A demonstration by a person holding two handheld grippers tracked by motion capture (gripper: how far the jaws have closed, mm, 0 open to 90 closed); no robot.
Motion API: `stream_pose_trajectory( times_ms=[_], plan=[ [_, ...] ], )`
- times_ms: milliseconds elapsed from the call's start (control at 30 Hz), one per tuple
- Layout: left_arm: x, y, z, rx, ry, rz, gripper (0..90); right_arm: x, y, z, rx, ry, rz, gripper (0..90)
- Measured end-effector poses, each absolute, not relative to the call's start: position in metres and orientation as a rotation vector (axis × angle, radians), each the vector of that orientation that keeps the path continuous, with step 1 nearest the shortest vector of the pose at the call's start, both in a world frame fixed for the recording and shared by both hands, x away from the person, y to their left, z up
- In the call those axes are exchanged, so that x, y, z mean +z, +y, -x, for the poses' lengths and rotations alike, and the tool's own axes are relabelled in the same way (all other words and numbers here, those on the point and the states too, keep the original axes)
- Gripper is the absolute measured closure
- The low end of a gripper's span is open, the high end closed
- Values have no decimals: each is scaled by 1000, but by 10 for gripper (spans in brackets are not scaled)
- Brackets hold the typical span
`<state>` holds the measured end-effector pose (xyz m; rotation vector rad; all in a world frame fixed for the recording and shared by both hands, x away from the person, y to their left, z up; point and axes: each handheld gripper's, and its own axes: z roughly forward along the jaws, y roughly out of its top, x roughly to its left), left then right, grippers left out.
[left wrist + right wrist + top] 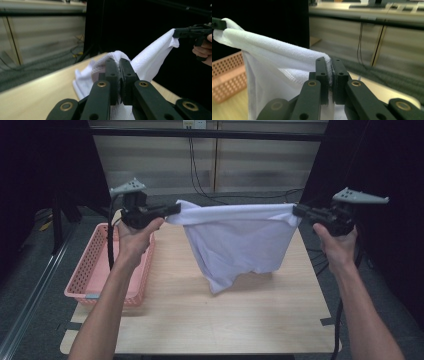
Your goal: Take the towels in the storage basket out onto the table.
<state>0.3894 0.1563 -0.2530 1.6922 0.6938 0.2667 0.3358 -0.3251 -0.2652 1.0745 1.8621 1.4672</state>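
Above the far half of the pale wooden table (210,320), a white terry-cloth towel (237,245) hangs stretched between two hand-held tools. The left gripper (172,210) is clamped on the towel's left top corner, its black jaws pressed together with a fold of cloth bulging out above them, as the left gripper view shows plainly (119,75). The right gripper (299,211) bites the opposite corner in the same way, jaws closed on the hem (331,75). The top edge runs nearly level and taut from one to the other; below it the cloth falls loose (the lower left corner droops lowest, to a point) and hangs just over the tabletop, casting a shadow there. Whether that tip brushes the wood I cannot tell.

To the left, a pink perforated plastic basket (92,265) sits on the table's left edge, partly behind the person's left forearm (107,310), well clear of the towel. Nothing stands between the cloth and the bare table beneath it. Beyond the table, black cables (197,170) trail down a beige panelled wall (160,155), and dark curtains (380,160) close in both sides.
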Motion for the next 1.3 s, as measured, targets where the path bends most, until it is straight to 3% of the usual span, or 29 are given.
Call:
stream_pose_trajectory(
  times_ms=[167, 300, 633, 833, 900, 967, 1033, 1167, 1300],
  plan=[
    [-201, 164, -372, 329, 634, -1621, 872, -208, -327, -322, 1519, 1773, -980, 856],
    [-203, 169, -344, 302, 603, -1637, 873, -197, -335, -298, 1578, 1762, -923, 856],
    [-355, 178, -255, 29, 697, -1799, 873, -352, -329, -214, 1531, 2071, -1073, 856],
    [-414, 172, -192, -112, 692, -1927, 867, -413, -331, -142, 1488, 2182, -1169, 849],
    [-427, 168, -180, -144, 673, -1978, 843, -428, -333, -124, 1471, 2211, -1193, 776],
    [-429, 167, -177, -126, 666, -2026, 746, -437, -336, -114, 1443, 2226, -1208, 606],
    [-426, 167, -181, -139, 632, -2008, 682, -440, -339, -113, 1406, 2200, -1223, 542],
    [-427, 167, -204, -111, 652, -1989, 609, -442, -335, -130, 1383, 2195, -1209, 514],
    [-439, 162, -241, -64, 688, -1987, 615, -447, -322, -161, 1329, 2238, -1175, 501]
  ],
)
